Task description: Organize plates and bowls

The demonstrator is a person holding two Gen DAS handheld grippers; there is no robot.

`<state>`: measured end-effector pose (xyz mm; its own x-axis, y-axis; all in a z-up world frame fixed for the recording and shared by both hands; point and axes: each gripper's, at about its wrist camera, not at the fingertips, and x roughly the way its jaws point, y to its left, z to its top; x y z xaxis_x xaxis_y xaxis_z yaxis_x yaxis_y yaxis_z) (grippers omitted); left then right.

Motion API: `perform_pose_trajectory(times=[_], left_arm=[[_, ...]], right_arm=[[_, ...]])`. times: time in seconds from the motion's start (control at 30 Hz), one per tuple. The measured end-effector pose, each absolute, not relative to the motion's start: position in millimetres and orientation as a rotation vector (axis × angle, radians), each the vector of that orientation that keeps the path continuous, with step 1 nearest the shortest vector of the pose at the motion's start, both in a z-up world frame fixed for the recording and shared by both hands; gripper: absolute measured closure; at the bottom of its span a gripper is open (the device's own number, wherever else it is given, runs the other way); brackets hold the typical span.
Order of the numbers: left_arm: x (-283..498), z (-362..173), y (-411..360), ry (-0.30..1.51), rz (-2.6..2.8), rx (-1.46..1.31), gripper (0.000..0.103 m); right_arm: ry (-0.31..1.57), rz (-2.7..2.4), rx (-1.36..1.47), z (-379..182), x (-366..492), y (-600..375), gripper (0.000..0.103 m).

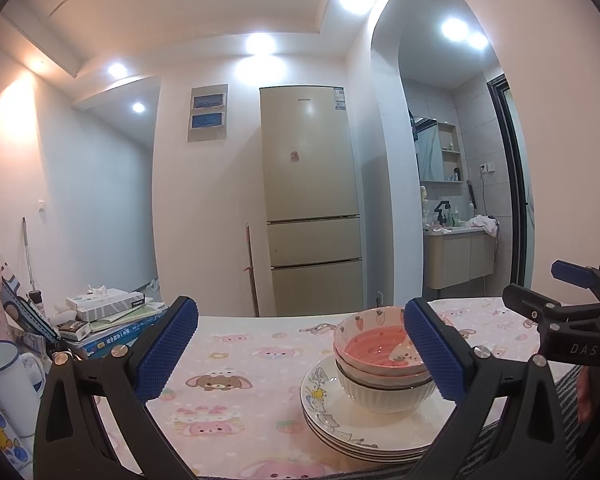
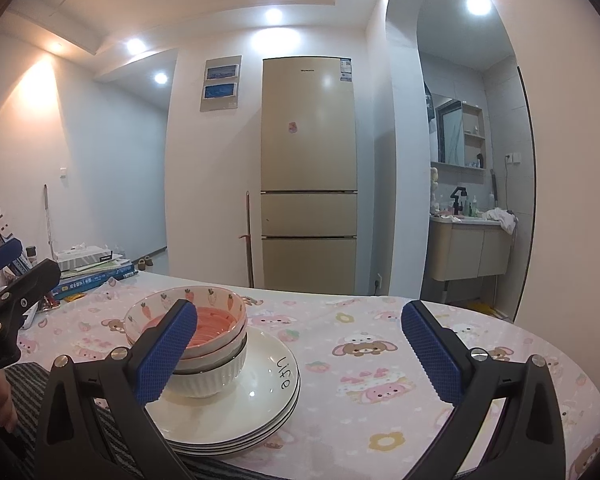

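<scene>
A stack of white plates [image 1: 364,428] [image 2: 268,396] lies on the pink cartoon tablecloth near the table's front edge. On the plates stands a nest of bowls: a pink-lined carrot-print bowl [image 1: 380,344] [image 2: 216,316] on top, a white ribbed bowl [image 1: 384,394] [image 2: 208,380] at the bottom. My left gripper [image 1: 300,352] is open, with the stack just inside its right finger. My right gripper [image 2: 300,352] is open too, and its left finger overlaps the bowls. Neither holds anything. Each gripper shows at the edge of the other's view.
Books and a tissue box [image 1: 108,308] [image 2: 88,264] are piled at the table's left side, next to a white enamel mug [image 1: 8,384]. A striped cloth [image 2: 60,408] covers the near edge. Beyond the table are a fridge [image 1: 312,200] and a bathroom doorway.
</scene>
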<state>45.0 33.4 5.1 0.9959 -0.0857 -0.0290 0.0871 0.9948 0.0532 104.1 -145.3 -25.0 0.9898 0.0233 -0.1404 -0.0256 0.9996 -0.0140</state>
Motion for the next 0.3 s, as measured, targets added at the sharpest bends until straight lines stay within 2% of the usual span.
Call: perform_pose_trajectory(times=[0.3], left_arm=[[45.6,5.6,32.2,0.032,-0.084,0.054,0.000]], right_arm=[[0.146,0.019,-0.016,-25.2,106.2,-146.5,0.000]])
